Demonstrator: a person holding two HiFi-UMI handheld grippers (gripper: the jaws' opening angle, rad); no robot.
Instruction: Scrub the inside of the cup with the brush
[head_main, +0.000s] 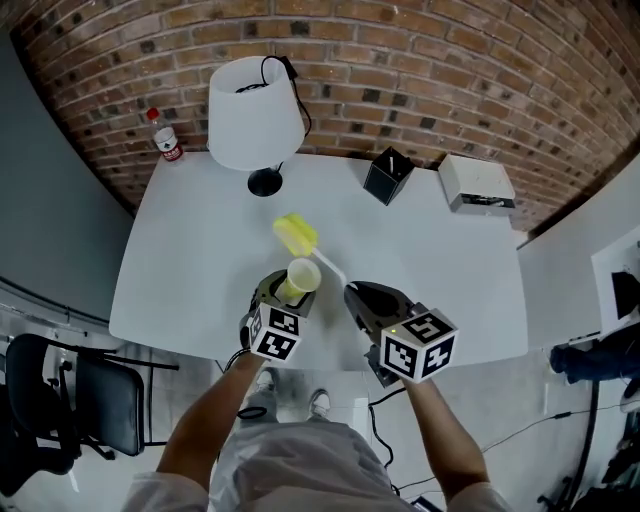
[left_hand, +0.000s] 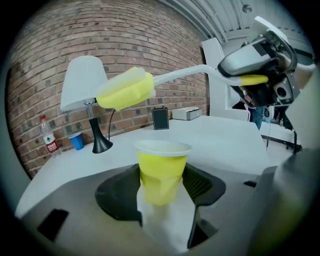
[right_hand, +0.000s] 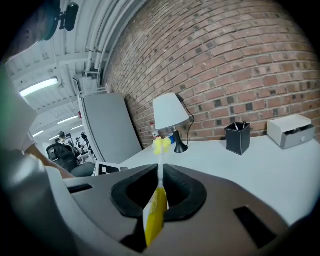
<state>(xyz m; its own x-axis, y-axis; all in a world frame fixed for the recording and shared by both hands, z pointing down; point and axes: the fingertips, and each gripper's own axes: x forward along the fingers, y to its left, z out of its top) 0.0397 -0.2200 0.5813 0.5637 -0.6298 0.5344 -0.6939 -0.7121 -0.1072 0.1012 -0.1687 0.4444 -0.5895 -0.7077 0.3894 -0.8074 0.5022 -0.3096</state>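
**Cup and brush both gripped; brush head not yet in the cup.**
Our left gripper (head_main: 284, 296) clamps the yellow cup (left_hand: 161, 170) upright over the table's (head_main: 200, 270) near edge. Our right gripper (right_hand: 159, 192) pinches the brush (left_hand: 126, 90) handle, head above and beyond the rim. Risk: the cup wall looks dented, so a skewed entry could crush it or twist it loose.

Head view looks steeply down on the table (head_main: 450, 280). Both gripper views look close along their jaws toward the wall (left_hand: 150, 50). All three share the brush (head_main: 296, 234) and, beyond the jaws, the lamp (head_main: 250, 110).
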